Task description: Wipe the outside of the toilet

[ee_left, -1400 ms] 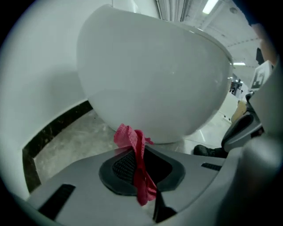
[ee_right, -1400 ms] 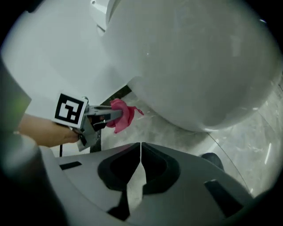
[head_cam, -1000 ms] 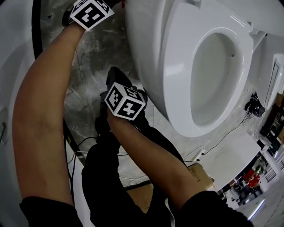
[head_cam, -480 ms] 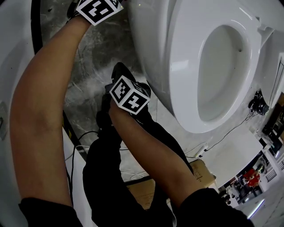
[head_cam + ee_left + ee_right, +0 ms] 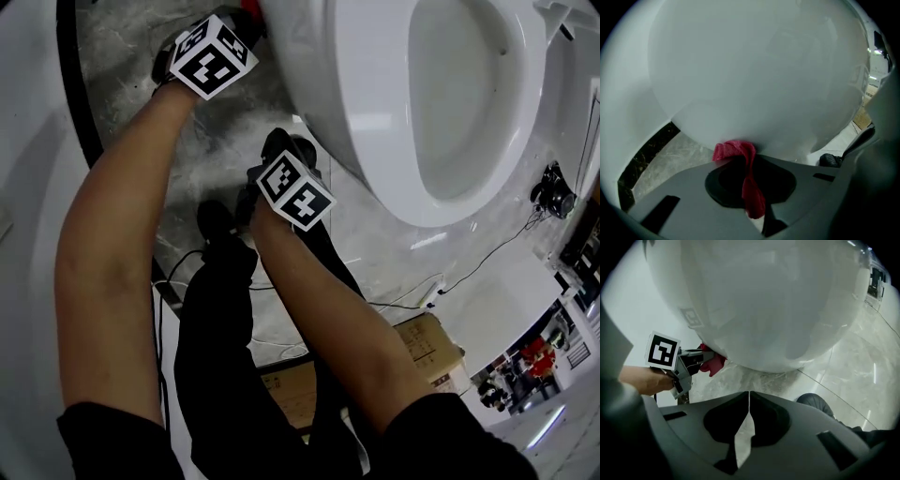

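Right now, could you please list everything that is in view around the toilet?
toilet: 1, white, upper right of the head view
cloth: 1, red, against the toilet's outside
floor: grey marble, under the toilet
cables: at least 2, black, on the floor
cardboard box: 1, brown, on the floor by the legs
shoe: 1 seen, black, on the floor near the toilet
left gripper: grey, shut on the cloth
right gripper: grey, shut, empty, below the toilet
forearms: 2, bare
trousers: black
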A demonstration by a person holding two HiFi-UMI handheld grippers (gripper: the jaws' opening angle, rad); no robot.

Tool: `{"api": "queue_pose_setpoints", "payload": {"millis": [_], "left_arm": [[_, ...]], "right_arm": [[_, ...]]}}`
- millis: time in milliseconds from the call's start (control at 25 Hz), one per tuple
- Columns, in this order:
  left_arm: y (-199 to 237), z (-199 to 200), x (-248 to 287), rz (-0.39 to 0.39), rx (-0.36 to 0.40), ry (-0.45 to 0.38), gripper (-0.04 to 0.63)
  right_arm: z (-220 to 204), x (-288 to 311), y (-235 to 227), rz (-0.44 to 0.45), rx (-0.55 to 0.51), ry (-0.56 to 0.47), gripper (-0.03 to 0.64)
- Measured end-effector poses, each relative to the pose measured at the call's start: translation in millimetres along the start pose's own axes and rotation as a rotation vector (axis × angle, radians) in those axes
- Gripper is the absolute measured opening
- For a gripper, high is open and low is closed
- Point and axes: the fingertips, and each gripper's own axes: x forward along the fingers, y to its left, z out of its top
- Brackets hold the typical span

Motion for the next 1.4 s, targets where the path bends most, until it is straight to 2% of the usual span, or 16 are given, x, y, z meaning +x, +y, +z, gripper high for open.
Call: {"api": "queue_pose_setpoints", "payload": {"millis": [240, 440, 560, 800, 1080, 1200, 1320, 1400], "left_arm": [[-49.5, -4.8, -0.9, -0.040, -0.083, -0.007, 0.049], [-93.2, -9.6, -1.9, -0.056, -0.238, -0.036, 0.049], [-126.4, -10.8, 0.9, -0.077, -0.296, -0.039, 0.049], [-188.4, -6.9, 4.9, -0.176, -0.307, -0.020, 0.049], [-280.1, 36.4, -26.3, -0.362, -0.297, -0.043, 0.049], [-297.3, 51.1, -78.8, -0.366, -0.367, -0.057, 0.049], [-290.8, 74.2, -154.2, -0.312, -0.465, -0.108, 0.049], [-278.2, 98.7, -211.5, -0.245, -0.520, -0.159, 0.049]], "right_arm": [[11.1, -17.2, -24.8, -0.031, 0.002, -0.039, 0.037], [7.4, -29.9, -56.8, -0.087, 0.035, -0.051, 0.037], [6.8, -42.6, -81.0, -0.125, 0.053, -0.056, 0.037], [14.2, -66.7, -114.3, -0.172, 0.080, -0.085, 0.037], [14.5, -121.5, -128.0, -0.214, 0.098, -0.088, 0.037], [24.4, -171.3, -110.5, -0.147, 0.069, -0.081, 0.037], [45.7, -232.4, -64.1, 0.046, 0.010, -0.092, 0.032], [71.6, -283.7, -25.3, 0.164, -0.079, -0.124, 0.032]]}}
